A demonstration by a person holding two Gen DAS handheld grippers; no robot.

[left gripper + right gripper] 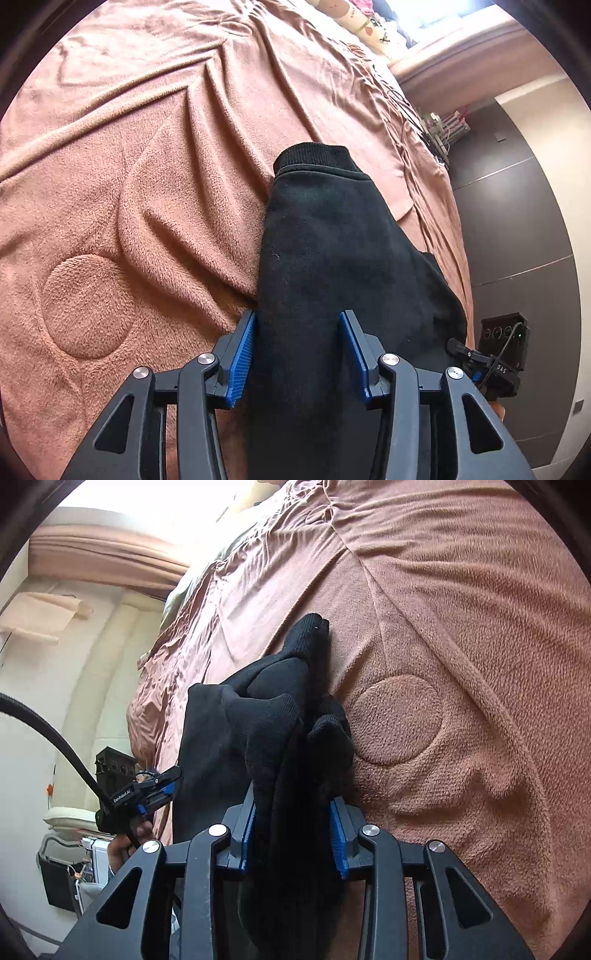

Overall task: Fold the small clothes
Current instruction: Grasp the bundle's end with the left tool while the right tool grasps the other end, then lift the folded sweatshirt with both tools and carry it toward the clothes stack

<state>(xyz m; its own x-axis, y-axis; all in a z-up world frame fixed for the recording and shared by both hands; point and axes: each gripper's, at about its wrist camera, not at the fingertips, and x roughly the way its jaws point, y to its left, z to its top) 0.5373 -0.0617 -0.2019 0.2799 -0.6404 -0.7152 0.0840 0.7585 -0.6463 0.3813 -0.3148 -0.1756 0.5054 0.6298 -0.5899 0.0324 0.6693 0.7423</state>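
Note:
A black knit garment (325, 229) with a ribbed cuff lies lengthwise on a pinkish-brown fleece blanket (129, 166). My left gripper (298, 317) has its blue pads on either side of the near end, and the cloth fills the gap between them. In the right wrist view the same garment (258, 720) is bunched and folded over itself on the blanket (461, 627). My right gripper (293, 797) is shut on that thick bunch. The left gripper (166, 781), held by a hand (125, 845), shows at the garment's left edge.
The blanket is creased and has an embossed circle (85, 306) beside the garment. The bed's edge drops to a dark floor (517, 221) on the right. Cables and a small rack (439, 129) sit near that edge, and patterned pillows (362, 22) lie at the far end.

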